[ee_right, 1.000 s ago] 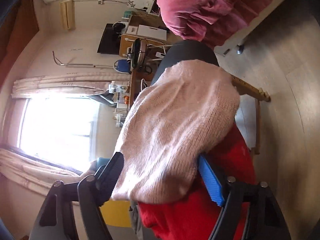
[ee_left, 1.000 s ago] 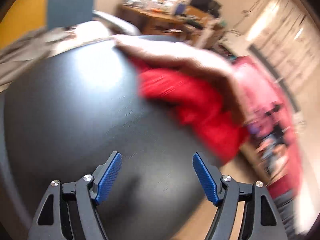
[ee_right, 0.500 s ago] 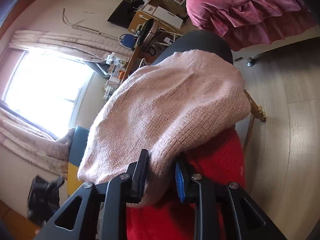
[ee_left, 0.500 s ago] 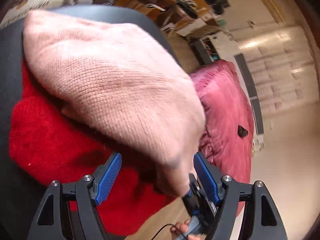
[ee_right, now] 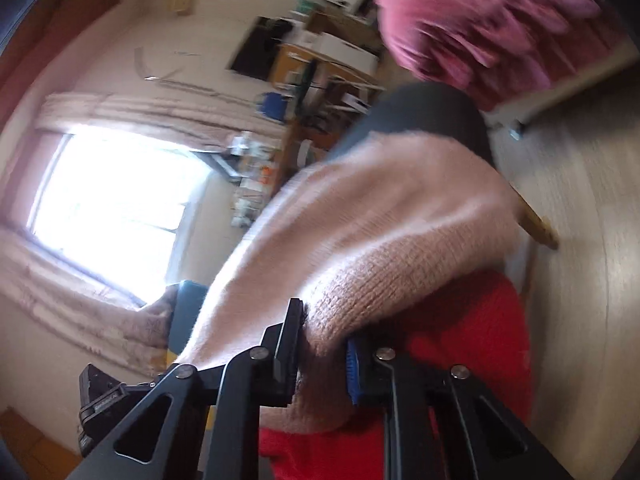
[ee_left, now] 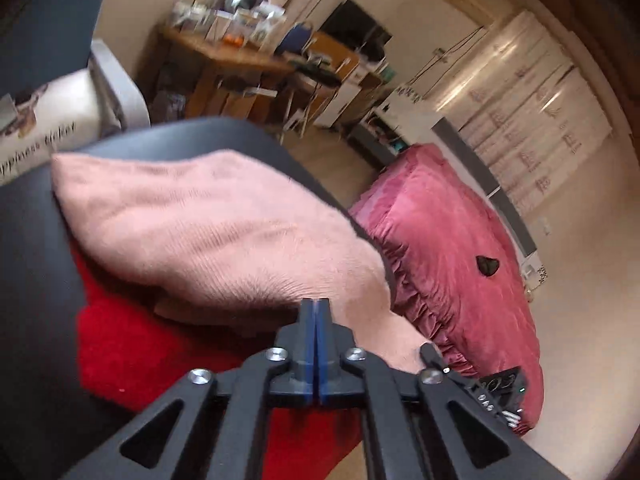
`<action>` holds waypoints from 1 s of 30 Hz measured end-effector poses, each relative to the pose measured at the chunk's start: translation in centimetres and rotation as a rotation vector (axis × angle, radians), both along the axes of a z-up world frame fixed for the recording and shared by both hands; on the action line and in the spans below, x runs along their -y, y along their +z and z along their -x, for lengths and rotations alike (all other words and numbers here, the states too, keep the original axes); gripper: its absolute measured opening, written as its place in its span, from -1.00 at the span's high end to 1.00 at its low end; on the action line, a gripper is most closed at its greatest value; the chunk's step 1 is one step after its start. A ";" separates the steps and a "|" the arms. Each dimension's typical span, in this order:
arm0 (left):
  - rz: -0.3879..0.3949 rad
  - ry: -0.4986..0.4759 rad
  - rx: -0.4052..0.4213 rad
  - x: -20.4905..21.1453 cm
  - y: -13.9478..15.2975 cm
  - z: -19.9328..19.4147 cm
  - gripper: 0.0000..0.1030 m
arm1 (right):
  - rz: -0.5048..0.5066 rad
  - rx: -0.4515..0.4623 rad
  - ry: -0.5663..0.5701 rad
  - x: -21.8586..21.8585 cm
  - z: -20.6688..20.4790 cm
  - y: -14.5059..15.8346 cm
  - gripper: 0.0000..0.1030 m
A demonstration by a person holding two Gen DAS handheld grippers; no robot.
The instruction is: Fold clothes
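Note:
A pink knitted sweater (ee_left: 208, 232) lies bunched over a red garment (ee_left: 132, 352) on a round black table (ee_left: 32, 260). My left gripper (ee_left: 316, 312) is shut, its blue pads together at the sweater's near edge, and no fabric shows between them. In the right wrist view the same pink sweater (ee_right: 380, 240) fills the middle, over the red garment (ee_right: 472, 320). My right gripper (ee_right: 324, 336) is closing, its jaws pinching a thick fold of the sweater. The fold hides most of the right gripper's blue pads.
A bed with a pink ruffled cover (ee_left: 448, 248) stands beyond the table's right edge. A cluttered wooden desk (ee_left: 224, 52) lines the far wall. A printed white cushion (ee_left: 40, 132) sits at the table's left. Wooden floor (ee_right: 580, 200) and a bright window (ee_right: 112, 200) appear in the right wrist view.
My left gripper swung from the bare table over to the sweater and went from open to shut. My right gripper closed on the sweater's fold and rolled.

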State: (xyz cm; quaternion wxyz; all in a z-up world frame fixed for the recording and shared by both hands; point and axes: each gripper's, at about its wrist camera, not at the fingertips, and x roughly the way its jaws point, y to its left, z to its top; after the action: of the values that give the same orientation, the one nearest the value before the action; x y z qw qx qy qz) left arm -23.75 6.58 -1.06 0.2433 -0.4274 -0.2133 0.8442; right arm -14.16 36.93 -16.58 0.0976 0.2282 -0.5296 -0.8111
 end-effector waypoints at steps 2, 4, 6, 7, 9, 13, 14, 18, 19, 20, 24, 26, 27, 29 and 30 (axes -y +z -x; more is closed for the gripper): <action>-0.013 0.009 -0.048 1.8 1.4 -1.3 1.00 | -0.054 -0.094 0.062 1.7 0.0 3.2 0.65; 0.018 0.021 -0.044 3.4 1.3 -2.3 1.00 | -0.127 -0.193 0.159 4.4 -0.2 6.7 0.65; 0.102 0.024 -0.029 4.6 0.1 -3.3 1.00 | -0.194 -0.287 0.292 8.0 -0.5 9.7 0.65; 0.139 0.026 -0.014 5.5 -0.8 -3.9 1.00 | -0.244 -0.316 0.375 10.6 -0.8 10.7 0.65; 0.149 0.006 0.048 7.0 -2.9 -4.4 0.88 | -0.374 -0.332 0.527 15.7 -1.5 11.8 0.74; 0.177 0.007 0.097 8.5 -3.8 -5.3 0.71 | -0.512 -0.228 0.711 22.7 -2.8 9.0 0.74; 0.188 0.002 0.096 8.6 -3.9 -5.5 0.70 | -0.466 -0.187 0.705 22.5 -2.9 7.9 0.74; 0.225 -0.029 0.080 7.2 -3.7 -5.4 0.66 | -0.268 -0.057 0.493 15.7 -3.9 3.9 0.46; 0.232 -0.040 0.080 6.5 -3.7 -5.2 0.65 | -0.213 -0.032 0.415 13.3 -4.1 3.0 0.05; 0.237 -0.053 0.080 5.6 -3.8 -4.9 0.64 | -0.146 -0.013 0.324 10.7 -4.4 2.1 -0.49; 0.252 -0.132 0.085 1.0 -3.7 -4.0 0.62 | 0.149 0.038 -0.021 0.9 -5.4 -1.8 -1.00; 0.251 -0.162 0.093 -1.4 -3.5 -3.5 0.62 | 0.209 0.059 -0.093 -1.8 -4.4 -3.2 -1.00; 0.247 -0.176 0.094 -2.3 -3.4 -3.3 0.62 | 0.227 0.066 -0.103 -2.6 -3.4 -3.7 -1.00; 0.251 -0.203 0.092 -4.2 -3.1 -3.0 0.62 | 0.256 0.063 -0.104 -3.9 -1.5 -4.8 -1.00; 0.258 -0.213 0.085 -5.0 -2.9 -3.1 0.62 | 0.265 0.066 -0.110 -4.3 -0.5 -5.2 -1.00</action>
State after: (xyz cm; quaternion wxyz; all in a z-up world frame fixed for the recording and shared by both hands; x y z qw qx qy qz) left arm -20.70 11.56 -3.96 0.2655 -0.5107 -0.0669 0.8150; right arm -13.68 41.27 -21.77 0.0648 0.2108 -0.6465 -0.7304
